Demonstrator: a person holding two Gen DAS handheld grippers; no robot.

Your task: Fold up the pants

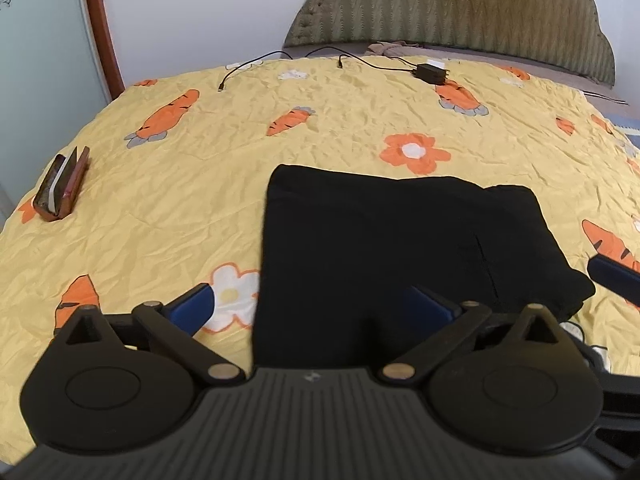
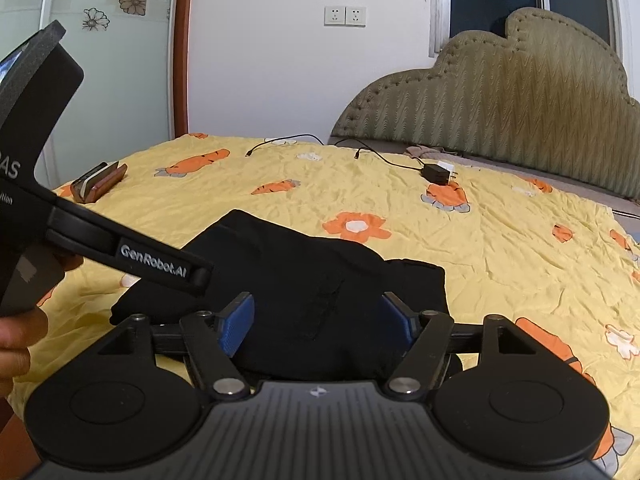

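The black pants (image 1: pixel 380 240) lie folded into a compact rectangle on the yellow carrot-print bedspread (image 1: pixel 180 184). My left gripper (image 1: pixel 316 304) hovers over their near edge, open wide; its left blue pad is over the bedspread and its right pad over the cloth, neither pressing. In the right wrist view the pants (image 2: pixel 300 264) sit just beyond my right gripper (image 2: pixel 318 322), which is open with its blue pads on either side of the near fold and not pinching it. The left gripper's body (image 2: pixel 120 248) crosses that view from the left, held by a hand (image 2: pixel 16 344).
A brown wallet-like case (image 1: pixel 60 188) stands near the bed's left edge. A black charger (image 1: pixel 431 72) with loose cables lies at the far side. A padded headboard (image 1: pixel 460 12) and the wall are behind. A wooden door frame (image 2: pixel 182 48) stands left.
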